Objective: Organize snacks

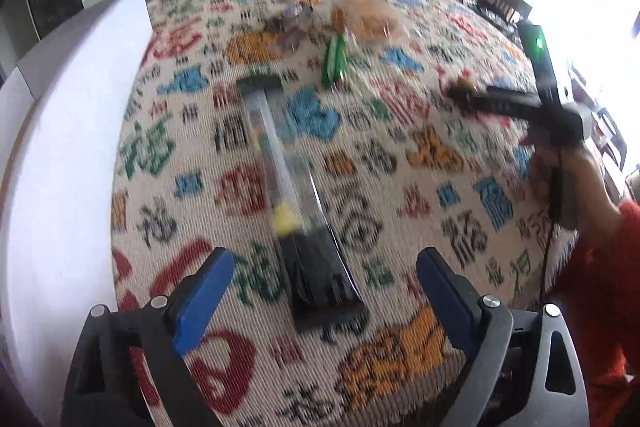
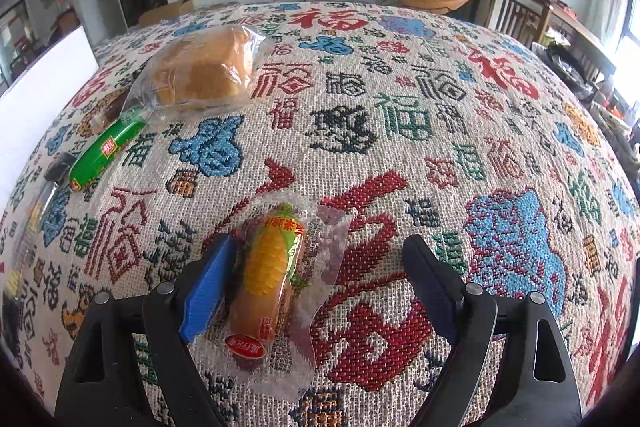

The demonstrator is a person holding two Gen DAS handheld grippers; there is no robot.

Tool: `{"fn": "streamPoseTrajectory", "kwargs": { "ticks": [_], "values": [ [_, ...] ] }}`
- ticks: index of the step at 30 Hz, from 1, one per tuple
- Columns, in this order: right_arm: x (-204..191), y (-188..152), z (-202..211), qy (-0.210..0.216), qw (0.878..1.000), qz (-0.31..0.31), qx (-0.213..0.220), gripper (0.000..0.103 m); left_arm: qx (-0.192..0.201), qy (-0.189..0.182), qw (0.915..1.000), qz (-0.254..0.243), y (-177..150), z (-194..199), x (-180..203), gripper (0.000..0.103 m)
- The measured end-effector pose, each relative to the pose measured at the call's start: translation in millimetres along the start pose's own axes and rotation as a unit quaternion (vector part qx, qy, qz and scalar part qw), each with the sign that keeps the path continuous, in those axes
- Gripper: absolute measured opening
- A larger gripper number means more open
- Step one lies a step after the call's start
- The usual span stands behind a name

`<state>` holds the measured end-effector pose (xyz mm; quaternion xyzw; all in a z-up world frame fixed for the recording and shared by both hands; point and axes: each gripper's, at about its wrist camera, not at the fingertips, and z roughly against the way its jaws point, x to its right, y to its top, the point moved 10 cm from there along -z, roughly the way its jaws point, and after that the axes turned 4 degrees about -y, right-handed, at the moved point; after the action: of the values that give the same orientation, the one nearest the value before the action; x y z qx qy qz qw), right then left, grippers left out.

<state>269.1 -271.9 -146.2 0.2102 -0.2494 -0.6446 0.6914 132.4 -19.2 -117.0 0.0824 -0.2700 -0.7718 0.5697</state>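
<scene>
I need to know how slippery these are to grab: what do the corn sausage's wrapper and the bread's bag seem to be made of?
Corn sausage wrapper: looks like thin clear plastic film with a textured, crinkled border and glossy printed middle.
Bread bag: apparently soft, clear plastic; it wrinkles, catches glare, and the bread shows through.
Both seem smooth, so possibly slippery.

A table covered by a woven cloth (image 2: pixel 400 115) patterned with red, blue, green, orange and black characters carries the snacks. A corn-printed sausage packet (image 2: pixel 272 279) lies near its front edge. Farther back rests a clear bag of bread (image 2: pixel 204 69), with a green sausage stick (image 2: pixel 106 151) just beside it. A long clear-and-black packet (image 1: pixel 296 211) lies lengthwise on the cloth, apart from those.
</scene>
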Motion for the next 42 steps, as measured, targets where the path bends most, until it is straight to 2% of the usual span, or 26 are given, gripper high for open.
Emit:
{"fn": "streamPoseTrajectory", "kwargs": {
  "ticks": [3,7,9,12,14,16,19,25,30,42],
  "values": [
    [-0.1,0.0,0.0,0.0,1.0,0.0,0.0,0.087,0.012,0.01,0.9994,0.029,26.3,-15.9,-14.6,0.092],
    [0.2,0.0,-0.2,0.001,1.0,-0.001,0.0,0.087,-0.012,0.036,0.9957,0.084,34.6,-48.9,-36.8,0.092],
    [-0.1,0.0,0.0,0.0,1.0,0.0,0.0,0.087,-0.02,0.055,0.995,0.081,32.1,-56.5,-36.8,0.092],
    [0.2,0.0,-0.2,0.001,1.0,-0.001,0.0,0.087,-0.019,0.09,0.9947,0.046,26.8,-59.4,-29.5,0.092],
    [-0.2,0.0,0.1,0.0,1.0,-0.001,0.0,0.087,-0.007,0.106,0.9939,0.03,26.1,-57.0,-27.2,0.093],
    [-0.2,0.0,0.1,0.0,1.0,-0.001,0.0,0.087,-0.004,0.105,0.994,0.031,25.5,-56.3,-27.9,0.093],
    [0.0,0.0,0.1,0.0,1.0,0.0,0.0,0.087,-0.003,0.095,0.9942,0.05,25.8,-60.4,-39.2,0.103],
    [0.4,0.1,-0.1,0.001,1.0,-0.001,0.0,0.087,0.028,0.089,0.9952,0.029,31.2,-60.2,-41.2,0.103],
    [0.5,0.2,-0.1,0.001,1.0,-0.001,0.0,0.087,0.043,0.091,0.9944,0.032,33.1,-60.2,-42.3,0.103],
    [0.6,0.1,-0.1,0.001,1.0,-0.001,0.0,0.087,0.049,0.094,0.9938,0.034,32.2,-59.7,-42.3,0.103]
  ]
}}
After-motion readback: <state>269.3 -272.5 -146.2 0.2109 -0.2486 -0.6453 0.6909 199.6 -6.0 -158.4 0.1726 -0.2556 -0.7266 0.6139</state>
